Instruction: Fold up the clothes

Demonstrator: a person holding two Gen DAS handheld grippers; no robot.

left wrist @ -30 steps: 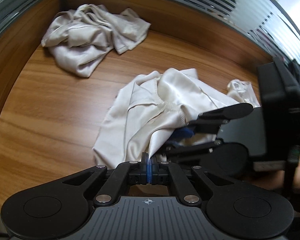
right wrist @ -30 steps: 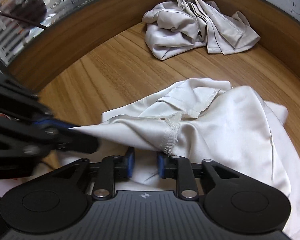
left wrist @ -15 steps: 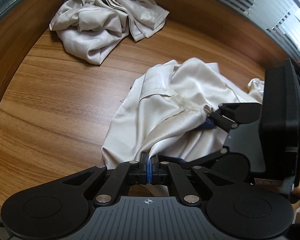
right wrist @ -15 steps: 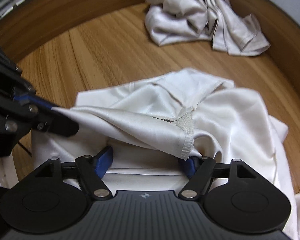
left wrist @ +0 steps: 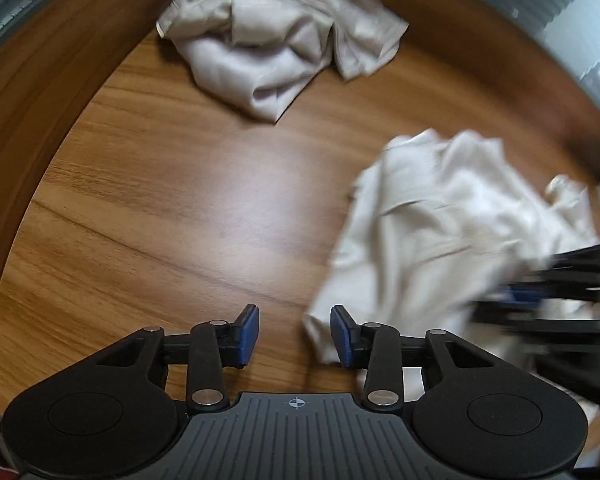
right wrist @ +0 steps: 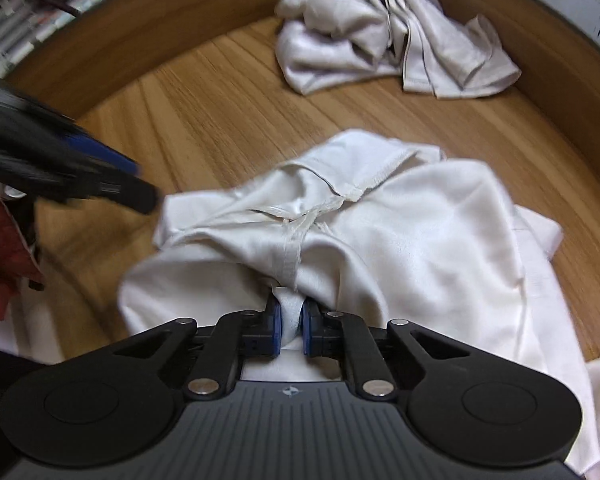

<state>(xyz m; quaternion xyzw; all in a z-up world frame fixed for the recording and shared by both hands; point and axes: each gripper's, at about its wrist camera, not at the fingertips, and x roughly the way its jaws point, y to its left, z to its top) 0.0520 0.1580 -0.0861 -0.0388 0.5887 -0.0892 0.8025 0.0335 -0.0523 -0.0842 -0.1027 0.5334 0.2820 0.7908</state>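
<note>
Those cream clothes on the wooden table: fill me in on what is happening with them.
A person with a two-finger gripper in each hand is folding clothes on the wooden table. The right gripper is closing on a fold of the nearer cream satin garment, with cloth bunched between its blue pads. The left gripper is opening over bare wood with nothing between its jaws, beside that garment's edge. A second crumpled beige garment lies untouched at the far side of the table.

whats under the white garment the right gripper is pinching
Around the white garment only the wooden table shows, so it seems to lie straight on it. The right gripper is closing on a fold at its near edge. Anything beneath the fabric is covered.
</note>
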